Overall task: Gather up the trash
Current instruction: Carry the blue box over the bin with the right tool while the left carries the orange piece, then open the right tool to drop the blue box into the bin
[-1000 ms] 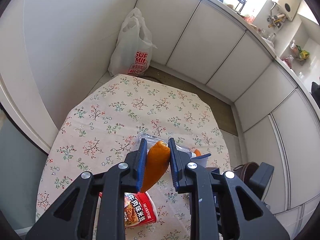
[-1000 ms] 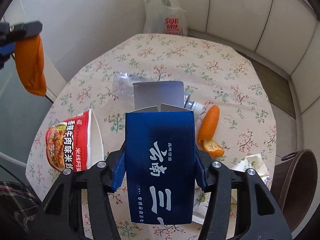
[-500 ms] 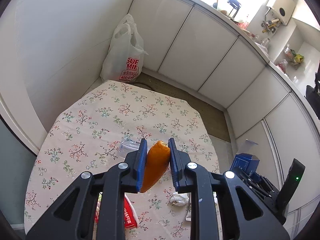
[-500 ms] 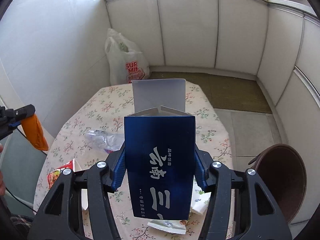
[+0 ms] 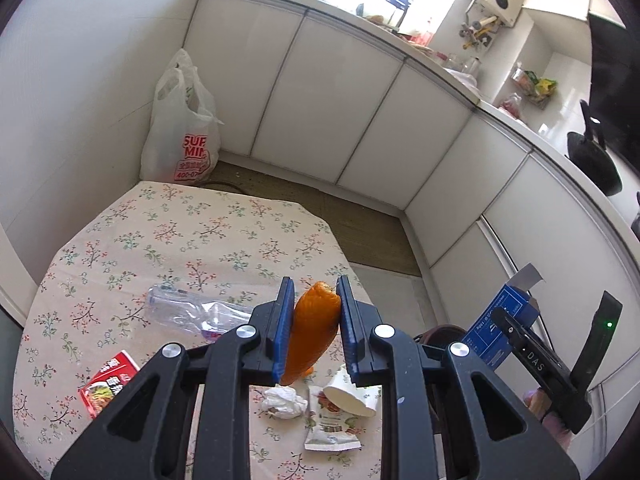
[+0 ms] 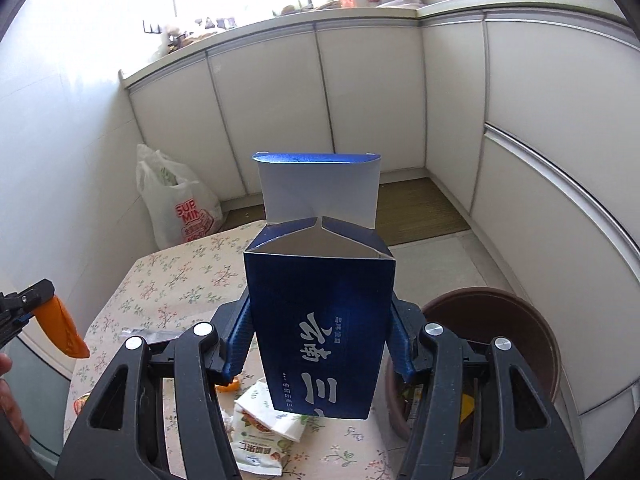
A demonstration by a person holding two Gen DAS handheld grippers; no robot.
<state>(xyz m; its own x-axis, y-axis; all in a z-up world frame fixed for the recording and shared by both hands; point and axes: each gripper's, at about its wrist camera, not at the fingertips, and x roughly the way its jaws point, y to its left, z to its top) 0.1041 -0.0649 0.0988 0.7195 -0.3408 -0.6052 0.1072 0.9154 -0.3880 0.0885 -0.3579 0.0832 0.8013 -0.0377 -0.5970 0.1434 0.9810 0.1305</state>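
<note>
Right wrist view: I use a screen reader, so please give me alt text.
The right gripper holds an opened blue box above a flowered table strewn with wrappers. A brown bin stands at right; at far left, the other gripper holds an orange peel.

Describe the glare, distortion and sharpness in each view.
Left wrist: window glare whitens the countertop, the cabinets bow, the orange peel is sharp. Right wrist: blown-out window top left, cabinet lines bend, the blue box is crisp.
</note>
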